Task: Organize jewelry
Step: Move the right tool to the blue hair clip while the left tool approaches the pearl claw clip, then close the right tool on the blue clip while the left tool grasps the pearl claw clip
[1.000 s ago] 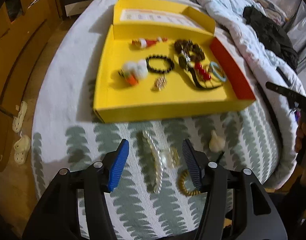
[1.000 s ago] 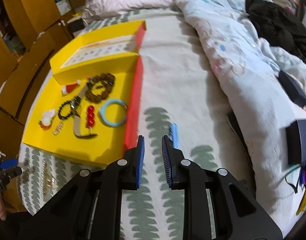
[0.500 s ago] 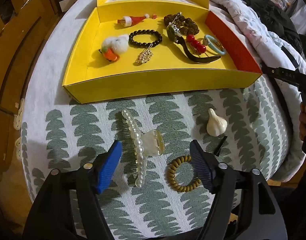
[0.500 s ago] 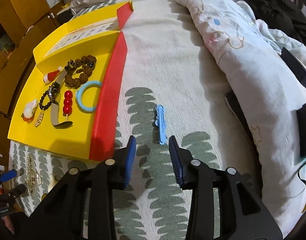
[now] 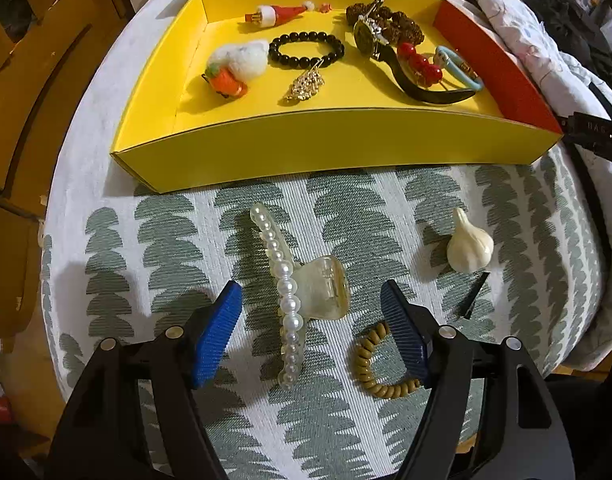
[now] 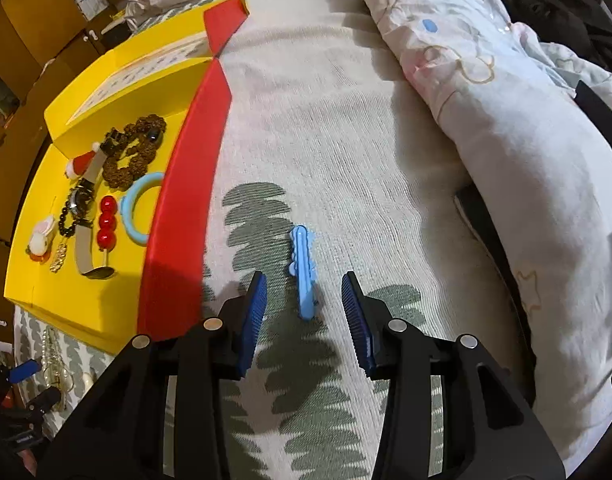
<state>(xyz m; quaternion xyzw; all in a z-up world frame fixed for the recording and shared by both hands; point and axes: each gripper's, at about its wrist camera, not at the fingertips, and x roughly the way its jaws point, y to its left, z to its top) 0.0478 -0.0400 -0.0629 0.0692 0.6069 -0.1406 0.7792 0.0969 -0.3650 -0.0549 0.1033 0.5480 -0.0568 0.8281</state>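
the left hand-held gripper (image 5: pixel 310 334) hangs spread wide around the pearl hair claw (image 5: pixel 302 292) on the bed (image 5: pixel 186 240) before the yellow tray (image 5: pixel 325 140), while the right hand-held gripper (image 6: pixel 304 314) gapes astride the blue clip (image 6: pixel 304 270).

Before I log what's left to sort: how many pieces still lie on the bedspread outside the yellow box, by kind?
Hair clips: 3 (pearl claw clip, garlic clip, blue clip)
Coil hair ties: 1 (mustard tie)
Black pins: 1
Total: 5
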